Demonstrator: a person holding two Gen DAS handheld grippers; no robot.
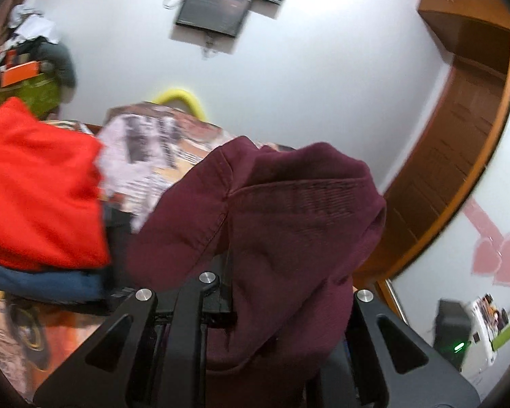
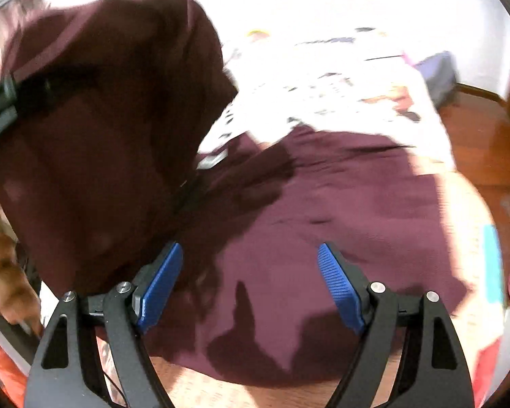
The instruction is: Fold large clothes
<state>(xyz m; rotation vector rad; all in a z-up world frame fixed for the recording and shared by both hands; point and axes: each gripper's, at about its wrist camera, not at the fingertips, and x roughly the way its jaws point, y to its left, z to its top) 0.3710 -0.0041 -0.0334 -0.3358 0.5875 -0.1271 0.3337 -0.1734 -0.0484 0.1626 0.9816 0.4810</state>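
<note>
A maroon sweatshirt (image 2: 340, 210) is lying spread across a bed (image 2: 323, 78) covered in a printed sheet, while one part of the garment is being held up in the air by the left tool (image 1: 227, 272), whose fingers are pinched together on a bunched fold of the cloth. Seen from the left wrist, the raised fabric is draping over and to the right of that tool, hiding the finger tips and showing a stitched seam and a ribbed band just ahead of it. To the left of the left tool, a folded red garment (image 1: 37, 187) is sitting on top of a blue one (image 1: 44, 282), and a wooden door (image 1: 459, 142) is standing off to the right beyond the cloth. Ahead and above, a dark screen (image 1: 214, 10) is hanging on the white wall. Seen from the right wrist, the right tool (image 2: 250, 287) is hovering with its blue pads (image 2: 340, 289) standing wide apart and nothing between them, the flat body of the sweatshirt lying directly beneath and ahead of it. The lifted part of the garment is hanging to the upper left of the right tool, close beside its left finger, with the left tool's black frame showing at the far left edge. A person's hand (image 2: 3, 272) is showing blurred at the left, below the hanging cloth.
</note>
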